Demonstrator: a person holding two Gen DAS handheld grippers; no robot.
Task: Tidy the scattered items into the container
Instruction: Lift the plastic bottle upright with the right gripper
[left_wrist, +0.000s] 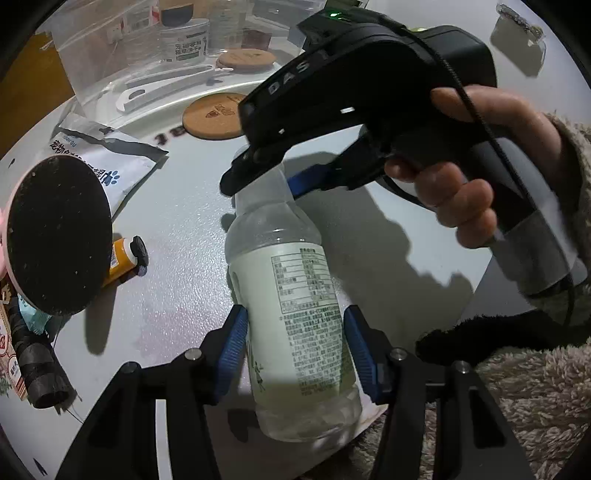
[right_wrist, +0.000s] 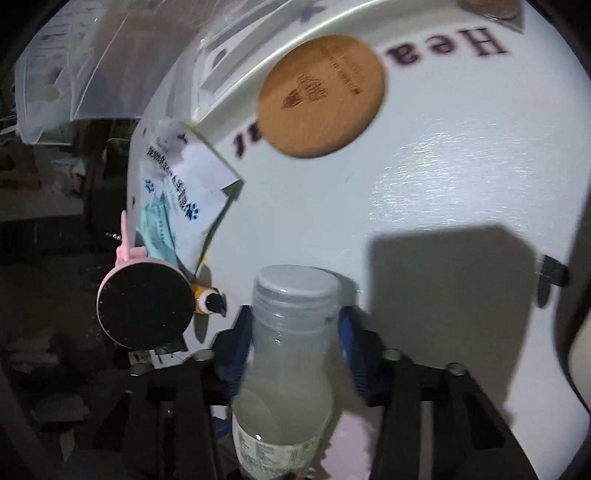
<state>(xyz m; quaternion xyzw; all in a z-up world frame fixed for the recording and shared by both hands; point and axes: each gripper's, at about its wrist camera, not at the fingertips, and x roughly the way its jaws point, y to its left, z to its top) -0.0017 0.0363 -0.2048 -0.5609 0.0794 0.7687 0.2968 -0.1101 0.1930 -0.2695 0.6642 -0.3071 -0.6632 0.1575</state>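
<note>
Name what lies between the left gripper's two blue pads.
The labelled plastic bottle stands between the left gripper's pads, shown in the left wrist view.

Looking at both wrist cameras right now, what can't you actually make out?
- Left wrist view: the bottle cap is hidden behind the right gripper.
- Right wrist view: the bottle's base is cut off by the bottom edge.
- Right wrist view: the cork coaster print is blurred.
- Left wrist view: the container contents are unclear through glare.

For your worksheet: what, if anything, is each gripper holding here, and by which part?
Both hold the bottle: the left gripper clamps its labelled body, and the right gripper grips its neck just below the cap.
</note>
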